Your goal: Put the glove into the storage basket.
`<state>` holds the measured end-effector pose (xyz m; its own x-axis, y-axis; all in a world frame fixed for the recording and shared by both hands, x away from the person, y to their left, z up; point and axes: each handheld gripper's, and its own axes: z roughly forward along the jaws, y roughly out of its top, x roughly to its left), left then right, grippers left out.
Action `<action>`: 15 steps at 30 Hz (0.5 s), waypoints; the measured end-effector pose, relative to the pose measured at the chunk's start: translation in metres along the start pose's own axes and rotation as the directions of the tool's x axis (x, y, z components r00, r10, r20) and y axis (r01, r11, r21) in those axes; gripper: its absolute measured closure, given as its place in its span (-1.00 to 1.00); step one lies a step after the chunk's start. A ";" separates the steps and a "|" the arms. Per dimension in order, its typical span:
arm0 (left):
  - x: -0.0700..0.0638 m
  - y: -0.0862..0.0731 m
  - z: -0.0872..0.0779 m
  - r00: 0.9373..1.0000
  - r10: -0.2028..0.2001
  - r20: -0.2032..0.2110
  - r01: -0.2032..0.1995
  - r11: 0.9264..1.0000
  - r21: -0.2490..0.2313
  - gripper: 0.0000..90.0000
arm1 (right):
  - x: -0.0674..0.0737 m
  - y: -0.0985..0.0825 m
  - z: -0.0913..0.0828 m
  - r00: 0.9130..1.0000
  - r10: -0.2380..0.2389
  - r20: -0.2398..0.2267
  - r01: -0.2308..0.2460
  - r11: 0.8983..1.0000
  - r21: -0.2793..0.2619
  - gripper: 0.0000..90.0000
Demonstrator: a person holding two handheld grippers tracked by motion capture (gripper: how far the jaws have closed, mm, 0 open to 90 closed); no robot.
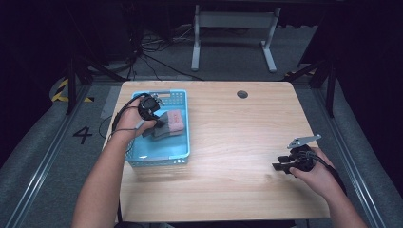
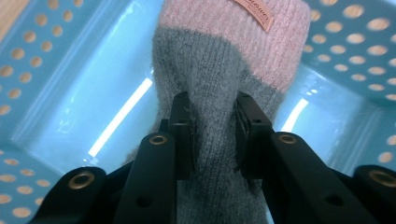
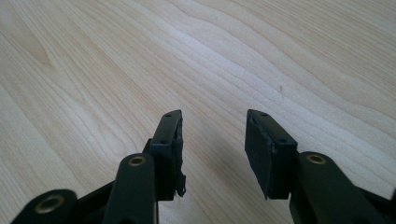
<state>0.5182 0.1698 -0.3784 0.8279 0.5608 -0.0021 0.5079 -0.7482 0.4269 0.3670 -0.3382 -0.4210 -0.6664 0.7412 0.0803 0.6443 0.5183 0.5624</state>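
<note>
A knitted sock (image 2: 205, 60), grey with a pink end and a small label, lies in the blue perforated basket (image 2: 51, 88). My left gripper (image 2: 212, 100) is shut on the sock's grey part, and the knit bunches between the pads. From above, the left gripper (image 1: 156, 122) reaches down into the basket (image 1: 183, 142) at the table's left, with the sock (image 1: 172, 121) just to its right. At the right front of the table my right gripper (image 1: 278, 166) points left. It (image 3: 212, 116) stands open just above bare wood, with nothing between its jaws.
The wooden table (image 1: 237, 133) has a round dark cable hole (image 1: 242, 94) near its far edge. The basket sits close to the table's left edge. Beyond the table stand a white desk frame (image 1: 233, 33) and floor cables (image 1: 157, 57).
</note>
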 end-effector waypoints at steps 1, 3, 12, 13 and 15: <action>0.001 -0.001 0.002 1.000 0.004 0.003 -0.004 1.000 0.007 0.61 | 0.000 0.000 0.000 1.000 0.001 0.001 -0.001 1.000 0.001 0.27; 0.003 -0.002 0.006 1.000 0.006 0.005 -0.006 1.000 0.014 0.61 | 0.000 0.000 0.001 1.000 -0.002 -0.001 0.002 1.000 0.002 0.27; 0.002 0.000 0.022 0.999 0.026 0.037 -0.027 0.999 0.040 0.60 | 0.001 -0.001 0.003 1.000 -0.007 -0.002 0.007 1.000 0.006 0.26; 0.002 0.001 0.025 0.999 0.027 0.041 -0.029 0.999 0.043 0.60 | 0.002 -0.001 0.003 1.000 -0.007 -0.003 0.007 1.000 0.008 0.26; 0.003 0.001 0.028 0.998 0.037 0.045 -0.039 0.998 0.049 0.60 | 0.002 -0.001 0.003 1.000 -0.005 -0.002 0.005 1.000 0.006 0.26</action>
<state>0.5277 0.1611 -0.4032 0.8560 0.5162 -0.0274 0.4862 -0.7860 0.3818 0.3660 -0.3359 -0.4239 -0.6701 0.7380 0.0791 0.6434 0.5245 0.5576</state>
